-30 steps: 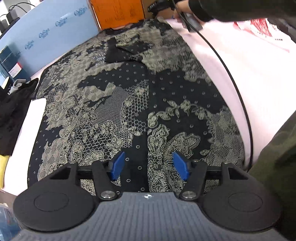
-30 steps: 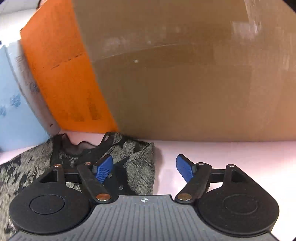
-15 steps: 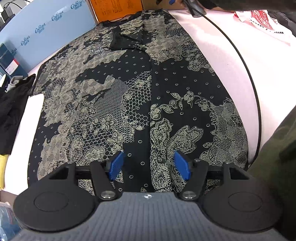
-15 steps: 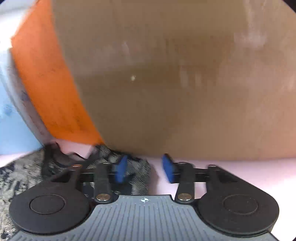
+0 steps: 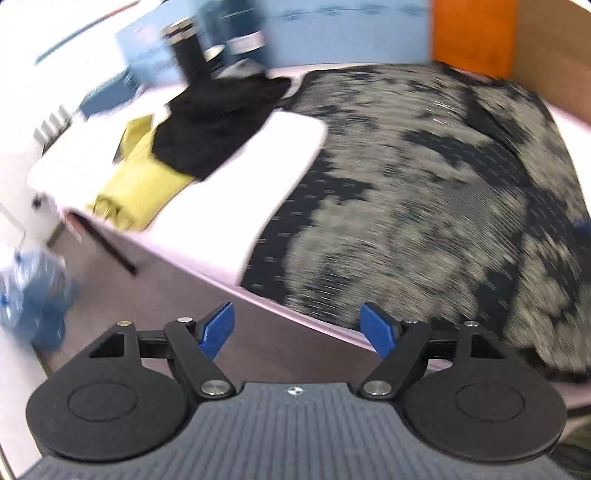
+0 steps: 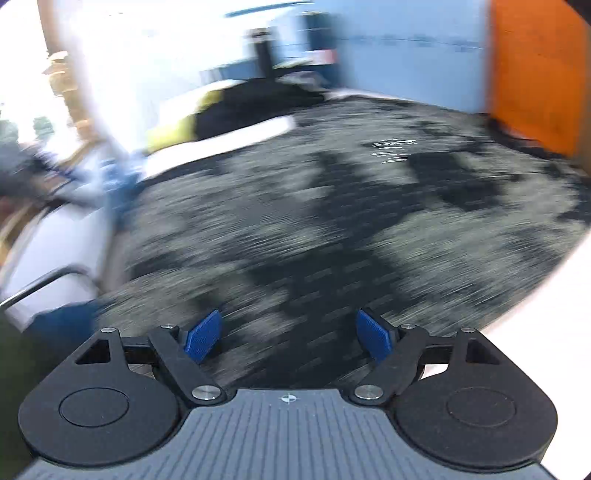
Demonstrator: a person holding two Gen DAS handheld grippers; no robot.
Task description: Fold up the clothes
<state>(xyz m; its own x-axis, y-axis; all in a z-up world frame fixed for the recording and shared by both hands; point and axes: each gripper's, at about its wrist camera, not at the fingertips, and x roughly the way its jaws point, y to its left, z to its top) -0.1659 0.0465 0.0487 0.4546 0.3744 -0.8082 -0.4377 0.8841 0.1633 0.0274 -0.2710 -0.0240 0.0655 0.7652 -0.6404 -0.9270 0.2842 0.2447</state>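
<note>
Left gripper (image 5: pixel 297 328): its blue fingers (image 5: pixel 218 326) are spread wide and hold nothing. They hang past the near edge of the worktop, over the floor.
Right gripper (image 6: pixel 288 334): its blue fingers (image 6: pixel 202 338) are spread wide too, with nothing between them. They hang just over the dress.
Dress (image 5: pixel 424 192): black with pale lacy patterns. It lies spread out flat on the worktop and covers most of it. In both views it is blurred.
Worktop (image 5: pixel 221 206): pale pink. A bare strip shows to the left of the dress in the left wrist view.
Floor (image 5: pixel 177 295): grey-brown, seen below the worktop edge in the left view.
Yellow cloth (image 5: pixel 136 177): lies bunched on the far left part of the worktop, well apart from the dress.
Black cloth (image 5: pixel 214 125): lies partly on top of the yellow cloth, near the far left corner of the dress.
Blue board (image 5: pixel 343 33): stands behind the worktop.
Orange box (image 5: pixel 472 37): stands at the far end, just beside the blue board.
</note>
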